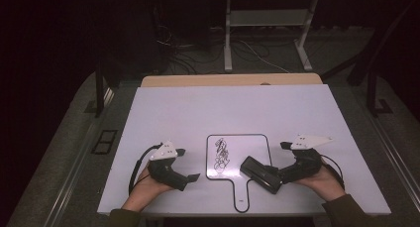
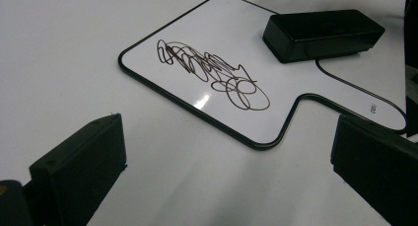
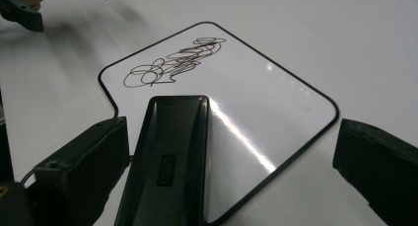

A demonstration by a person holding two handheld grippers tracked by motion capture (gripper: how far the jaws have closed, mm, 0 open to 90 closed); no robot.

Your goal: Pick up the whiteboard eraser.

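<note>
A small paddle-shaped whiteboard (image 1: 242, 142) (image 2: 222, 28) (image 3: 261, 88) lies flat on the white table near its front edge, handle toward me. A black scribble (image 1: 221, 154) (image 2: 212, 73) (image 3: 170, 63) covers its left half. A black eraser (image 1: 260, 173) (image 2: 323, 31) (image 3: 170, 157) rests on the board's near right corner. My right gripper (image 1: 277, 162) (image 3: 231, 132) is open, its jaws wide on either side of the eraser, which lies close to the left jaw. Left of the board, my left gripper (image 1: 188, 164) (image 2: 227, 137) is open and holds nothing.
The white tabletop (image 1: 223, 108) stretches bare beyond the whiteboard, with a wooden strip (image 1: 228, 80) at its far edge. Past it are a dark floor, loose cables (image 1: 173, 43) and white desk legs (image 1: 228, 38).
</note>
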